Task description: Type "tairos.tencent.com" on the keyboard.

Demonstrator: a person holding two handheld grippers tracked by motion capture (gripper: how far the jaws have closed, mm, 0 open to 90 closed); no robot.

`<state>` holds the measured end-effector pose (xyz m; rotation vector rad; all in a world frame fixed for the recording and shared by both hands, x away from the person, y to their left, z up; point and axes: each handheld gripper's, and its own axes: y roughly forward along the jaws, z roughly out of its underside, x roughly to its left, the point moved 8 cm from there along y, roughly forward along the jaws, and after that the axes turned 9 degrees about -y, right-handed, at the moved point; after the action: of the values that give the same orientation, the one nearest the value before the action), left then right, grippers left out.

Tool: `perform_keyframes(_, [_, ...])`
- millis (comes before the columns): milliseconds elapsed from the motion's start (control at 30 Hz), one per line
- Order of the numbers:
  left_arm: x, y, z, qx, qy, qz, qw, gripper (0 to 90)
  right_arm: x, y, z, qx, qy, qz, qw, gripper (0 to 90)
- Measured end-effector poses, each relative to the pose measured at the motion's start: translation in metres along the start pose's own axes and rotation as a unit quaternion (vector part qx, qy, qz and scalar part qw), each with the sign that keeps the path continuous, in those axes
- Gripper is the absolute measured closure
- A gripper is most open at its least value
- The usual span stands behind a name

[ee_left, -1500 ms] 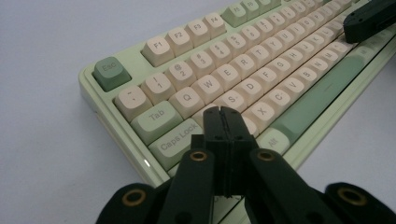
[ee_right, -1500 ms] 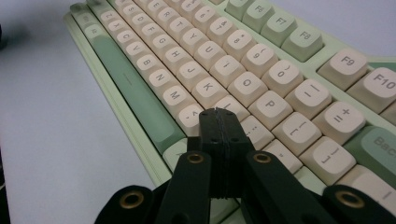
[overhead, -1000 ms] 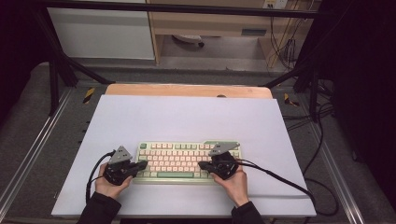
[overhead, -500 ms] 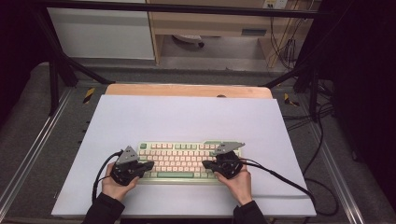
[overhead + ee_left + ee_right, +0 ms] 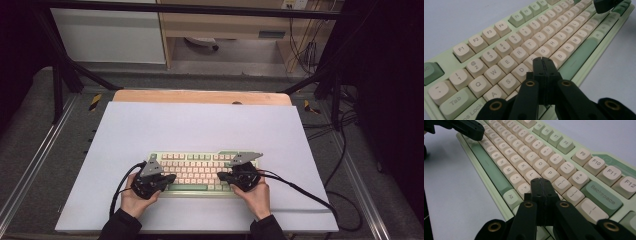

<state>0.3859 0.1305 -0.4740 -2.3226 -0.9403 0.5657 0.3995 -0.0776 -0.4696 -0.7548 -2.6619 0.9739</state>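
White tabletop (image 5: pixel 200 125); keyboard (image 5: pixel 200 170) sat centred. Left gripper (image 5: pixel 170 178) and right gripper (image 5: pixel 223 176), jaws pressed together, hovered over keys; typing apparently underway, completion unclear.

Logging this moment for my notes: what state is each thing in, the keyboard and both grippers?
keyboard: flat on the white table top, right way up for the person, all visible keycaps in place.
left gripper: shut, nothing between its fingers, tip over the home-row keys near F and G.
right gripper: shut, holding nothing, tip over the keys near L.
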Motion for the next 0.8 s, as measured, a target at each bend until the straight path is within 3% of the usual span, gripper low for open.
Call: perform_keyframes(800, [-0.0018,0.0104,0.0033,0.006,0.003,0.0,1.0,90.0,0.0005,-0.001,-0.0008,-0.003,0.0,-0.002,1.0,90.0])
